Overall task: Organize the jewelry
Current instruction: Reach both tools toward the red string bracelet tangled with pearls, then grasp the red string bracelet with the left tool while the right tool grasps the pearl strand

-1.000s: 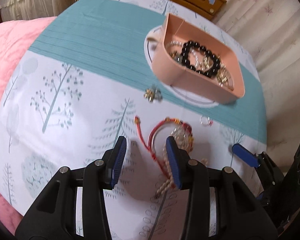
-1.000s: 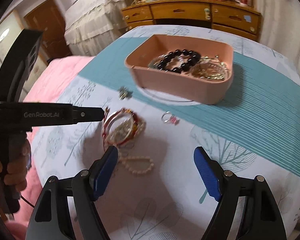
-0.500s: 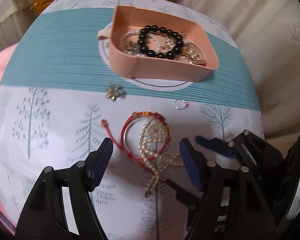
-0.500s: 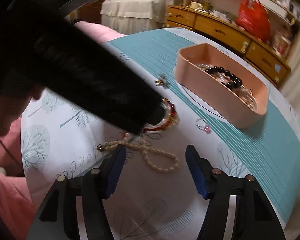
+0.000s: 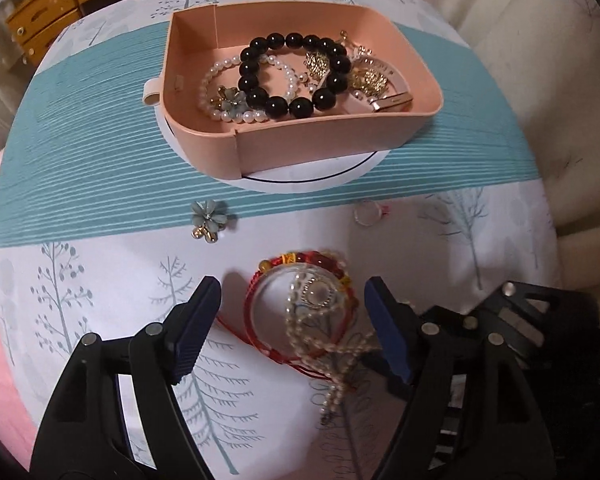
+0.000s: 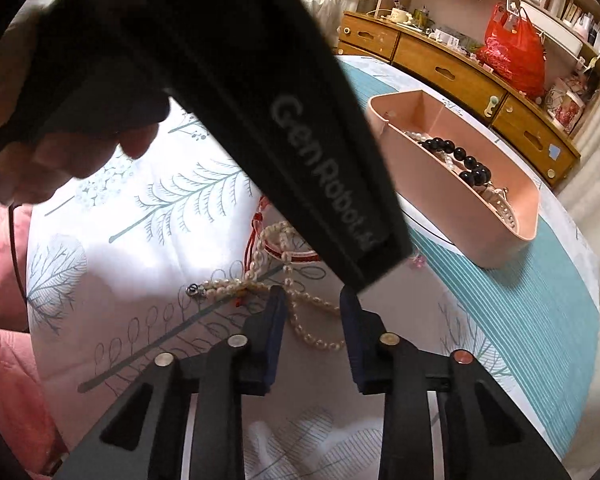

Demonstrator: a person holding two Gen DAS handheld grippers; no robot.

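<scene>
So we've got the left gripper point(image 5: 292, 312) hanging low over the tablecloth point(image 5: 100, 280) with its jaws spread wide, and the red cord bracelet point(image 5: 300, 312) sits right between the 2 blue pads, not touching either as far as we can see. A pearl strand point(image 5: 340, 344) is tangled over that bracelet and trails off toward us.

From the right wrist view, the right gripper point(image 6: 312, 316) has its jaws partly apart, with a loop of the pearl strand point(image 6: 300, 312) lying in the gap between the pads. We can't tell if either pad touches the beads. The left tool's black body cuts across the top of that view.

The pink tray point(image 5: 340, 136) stands farther back on the teal stripe, holding a black bead bracelet point(image 5: 292, 76), a white pearl bracelet point(image 5: 228, 92) and some gold bits. On the cloth between tray and grippers we see a blue flower brooch point(image 5: 207, 220) and a small clear ring point(image 5: 370, 213), well apart from each other.
</scene>
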